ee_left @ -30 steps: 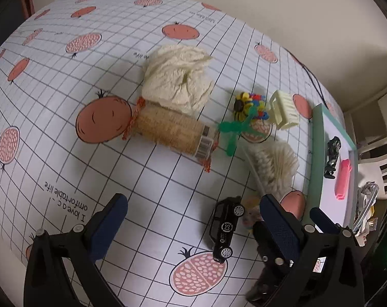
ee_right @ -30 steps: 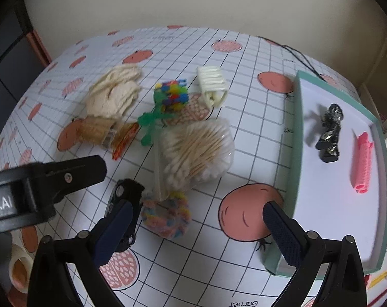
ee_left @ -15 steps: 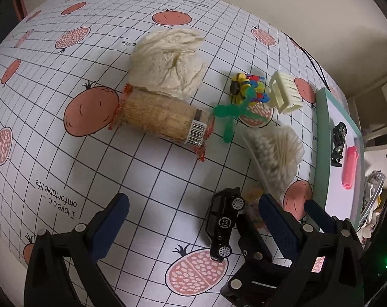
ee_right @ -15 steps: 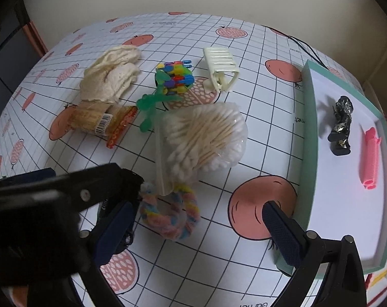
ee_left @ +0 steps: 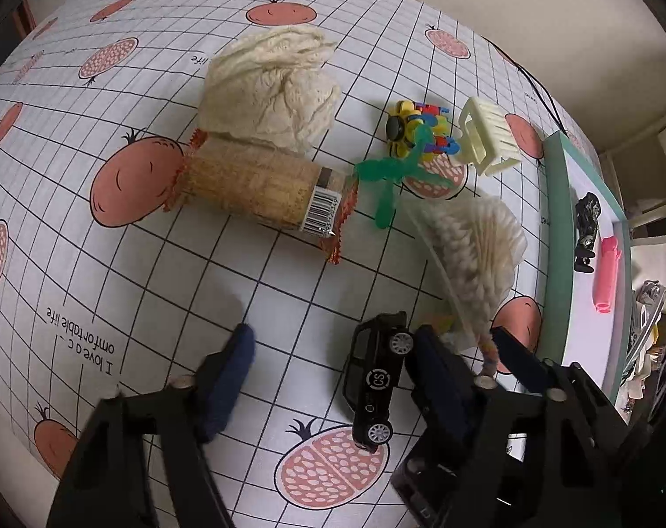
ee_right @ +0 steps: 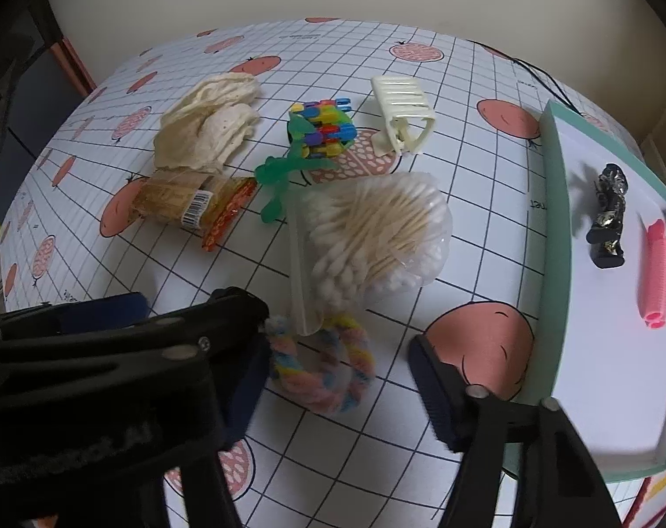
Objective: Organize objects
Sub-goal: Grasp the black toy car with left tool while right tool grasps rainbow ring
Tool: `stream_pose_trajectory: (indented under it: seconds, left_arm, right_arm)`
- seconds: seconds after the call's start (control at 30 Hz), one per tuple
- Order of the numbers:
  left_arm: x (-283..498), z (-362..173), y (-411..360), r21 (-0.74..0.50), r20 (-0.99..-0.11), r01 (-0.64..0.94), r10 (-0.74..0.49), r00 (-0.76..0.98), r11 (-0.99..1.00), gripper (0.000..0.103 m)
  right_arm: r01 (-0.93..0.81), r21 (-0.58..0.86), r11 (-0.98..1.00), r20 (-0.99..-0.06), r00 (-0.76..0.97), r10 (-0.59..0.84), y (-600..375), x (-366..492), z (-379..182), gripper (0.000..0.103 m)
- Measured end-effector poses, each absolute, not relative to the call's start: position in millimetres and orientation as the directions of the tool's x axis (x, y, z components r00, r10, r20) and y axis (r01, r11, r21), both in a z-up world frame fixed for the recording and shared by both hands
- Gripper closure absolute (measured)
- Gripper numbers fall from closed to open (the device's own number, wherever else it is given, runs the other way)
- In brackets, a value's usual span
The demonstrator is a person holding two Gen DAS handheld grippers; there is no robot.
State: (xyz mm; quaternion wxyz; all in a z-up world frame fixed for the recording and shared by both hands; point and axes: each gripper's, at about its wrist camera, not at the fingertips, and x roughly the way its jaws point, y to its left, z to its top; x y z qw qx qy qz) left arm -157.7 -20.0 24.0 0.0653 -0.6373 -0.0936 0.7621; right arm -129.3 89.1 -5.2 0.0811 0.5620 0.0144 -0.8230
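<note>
The table (ee_right: pixel 465 88), covered in a grid cloth printed with pomegranates, holds most of the loose objects. The teal-rimmed tray (ee_right: pixel 553 202) stands at its right side and already contains a black figure (ee_right: pixel 608 215) and a pink hair roller (ee_right: pixel 654 273). Judged from this layout, the step in hand is collecting another table item for transfer to the tray.

The right gripper (ee_right: pixel 337 378) hangs low over the pastel scrunchie (ee_right: pixel 322 369) with its jaws spread wide, one finger on each side of the scrunchie and neither clamped on it. The left gripper (ee_left: pixel 333 378) is also spread apart and holds nothing; its right finger sits just beside the black toy car (ee_left: pixel 375 378), which lies on its side.

The next move, as a judgement, calls for the right gripper to lower and shut on the scrunchie. The bag of cotton swabs (ee_right: pixel 377 229) overlaps the scrunchie's far edge, so the bag could be dragged along.

View differences: the right wrist view shows the whole scrunchie and the tray's near corner; in it the car is hidden behind the left gripper's body. The left wrist view shows the car in full, the snack packet (ee_left: pixel 254 189) and the cream cloth (ee_left: pixel 267 92) clearly, but only a sliver of the scrunchie.
</note>
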Motion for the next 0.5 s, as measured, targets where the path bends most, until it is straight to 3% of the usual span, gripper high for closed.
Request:
stream_pose_trajectory:
  seconds: [0.07,0.5]
  left_arm:
    - [-158.3,21.9,-20.8,-0.231,-0.959,0.023,0.224,-0.171,-0.973,0.035]
    - [-162.3,22.1,-24.4,-0.277,-0.95,0.017,0.272,-0.153,-0.961,0.062]
  right_arm:
    - [0.156,0.071,-0.985,-0.928,-0.353,-0.122,89.0,-130.0,-6.1,0.048]
    - [0.166,0.075,-0.983,-0.928,-0.35,-0.13,90.3,-133.0,-8.2,0.065]
